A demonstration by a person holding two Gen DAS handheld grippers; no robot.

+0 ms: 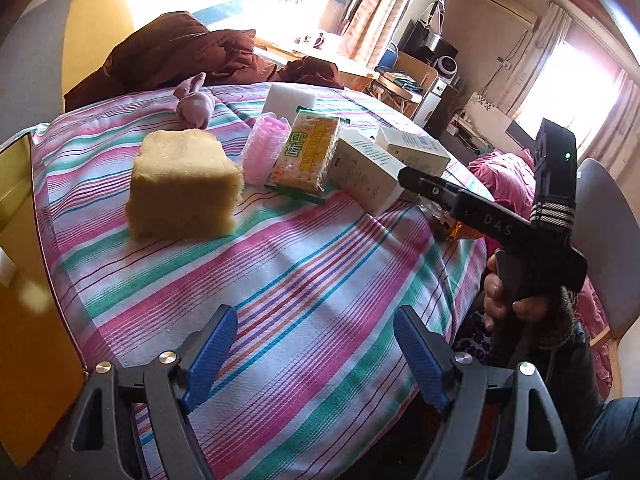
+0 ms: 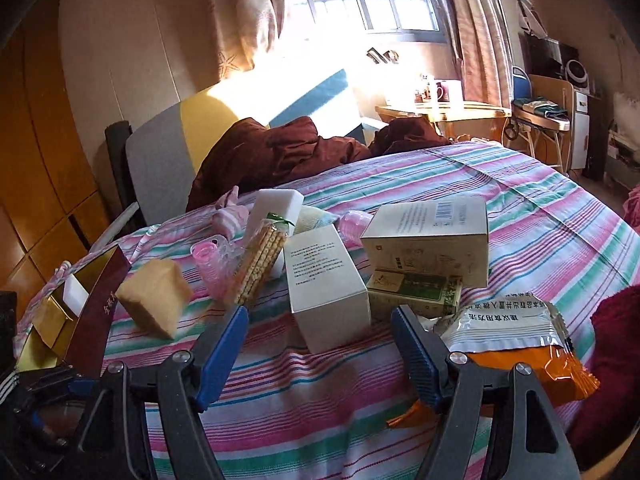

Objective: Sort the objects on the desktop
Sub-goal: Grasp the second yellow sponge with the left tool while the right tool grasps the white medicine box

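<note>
Holding the left tongs [image 1: 316, 320] spread wide above a bare stretch of the striped worktop [image 1: 300, 260], pinching nothing.

Holding the right tongs [image 2: 320, 316] spread too, low over the near edge, with nothing between the blue pads [image 2: 224, 344]. Gripping the handle of that tool with a hand [image 1: 508, 300], seen at the right of the left wrist view.

Scanning the right wrist view from the left:
- Finding an open maroon box [image 2: 108, 292] with a gold lining at the far left edge of the worktop.
- Passing a yellow sponge [image 2: 156, 296] just beside it, tilted on one corner edge.
- Reaching a stack of pink plastic rollers [image 2: 210, 264], lying on its side.
- Meeting a cracker pack [image 2: 260, 264] leaning against a white foam block [image 2: 276, 208], with a small pink plush toy [image 2: 230, 212] behind them.
- Coming to a white carton [image 2: 328, 280] lying just ahead of the gap in the right tongs, apart from both pads.
- Noting a larger pale box [image 2: 432, 240] resting on top of a green box [image 2: 416, 292].
- Ending at a silver and orange snack packet [image 2: 508, 328], lying flat just beside the right-hand pad.
</note>
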